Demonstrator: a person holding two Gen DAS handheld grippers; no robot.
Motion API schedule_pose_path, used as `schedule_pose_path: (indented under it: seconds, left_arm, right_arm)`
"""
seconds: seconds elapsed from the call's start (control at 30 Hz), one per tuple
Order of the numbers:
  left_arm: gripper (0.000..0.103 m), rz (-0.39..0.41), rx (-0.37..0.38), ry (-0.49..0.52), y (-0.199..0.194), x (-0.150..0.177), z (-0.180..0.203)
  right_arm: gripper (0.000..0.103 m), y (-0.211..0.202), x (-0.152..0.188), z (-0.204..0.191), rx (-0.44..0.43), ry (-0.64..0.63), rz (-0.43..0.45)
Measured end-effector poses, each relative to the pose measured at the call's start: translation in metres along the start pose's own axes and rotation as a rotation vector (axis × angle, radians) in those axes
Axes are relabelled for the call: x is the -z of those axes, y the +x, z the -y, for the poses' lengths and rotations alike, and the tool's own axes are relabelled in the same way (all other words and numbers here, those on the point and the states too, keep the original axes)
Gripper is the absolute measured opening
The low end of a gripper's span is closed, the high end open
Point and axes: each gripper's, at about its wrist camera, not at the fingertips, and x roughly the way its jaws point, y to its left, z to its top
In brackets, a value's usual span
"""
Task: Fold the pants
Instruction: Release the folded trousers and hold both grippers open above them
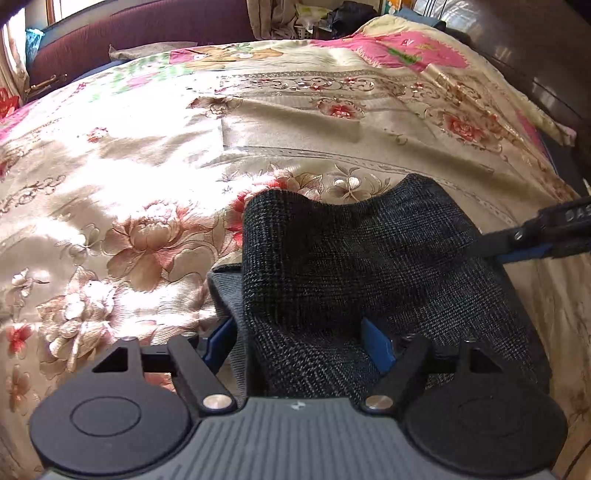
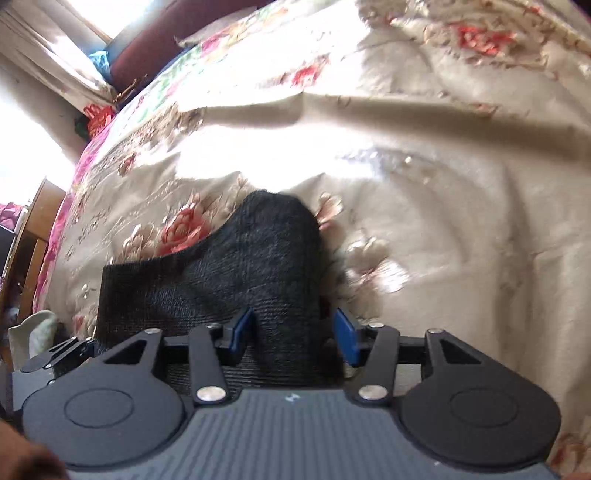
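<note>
The pants [image 1: 351, 258] are dark grey checked cloth, lying in a folded, humped bundle on the floral bedspread [image 1: 129, 166]. My left gripper [image 1: 297, 343] stands wide over the near end of the bundle. Its blue pads [image 1: 218, 339] have cloth between them but are not squeezing it. My right gripper [image 2: 294, 334] is open too. A ridge of the pants [image 2: 251, 266] sits between its jaws, and the right-hand pad [image 2: 347, 339] stands clear of the cloth. In the left wrist view the right gripper's fingers [image 1: 546, 229] reach in from the right edge at the bundle's side.
The beige bedspread [image 2: 443, 203] with red flowers is creased and partly in bright sun. A maroon headboard [image 1: 140, 33] and clutter [image 1: 314, 18] stand beyond the bed. A curtain [image 2: 55, 55] and wooden furniture [image 2: 37, 229] lie off the bed's left side.
</note>
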Motion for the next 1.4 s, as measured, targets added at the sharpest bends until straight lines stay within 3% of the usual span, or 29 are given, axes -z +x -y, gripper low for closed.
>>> schedule_pose_path:
  seconds: [0.2,0.4,0.5,0.87,1.1,1.4]
  left_arm:
    - [0.090,-0.037,-0.148,0.014,-0.021,-0.003,0.024]
    - [0.090,-0.035,-0.167,0.007,-0.038,-0.005,0.051]
    - [0.092,-0.054,-0.215,-0.004,-0.038,-0.003,0.056]
    - [0.091,-0.065,-0.165,-0.088,-0.035,0.002,0.059]
    - [0.091,-0.080,-0.200,-0.101,-0.026,0.002,0.061]
    - [0.091,-0.100,-0.189,-0.155,-0.020,0.002,0.052]
  right_arm:
    - [0.051,-0.029,0.021,-0.044,-0.016,-0.152,0.028]
    - [0.050,-0.024,0.051,-0.073,-0.067,-0.154,-0.038]
    - [0.050,-0.027,0.054,-0.075,-0.060,-0.135,-0.047]
    - [0.051,-0.030,0.056,-0.063,-0.052,-0.088,-0.060]
    - [0.051,-0.019,0.059,-0.058,-0.051,-0.070,-0.085]
    - [0.052,-0.013,0.056,-0.061,-0.052,-0.075,-0.097]
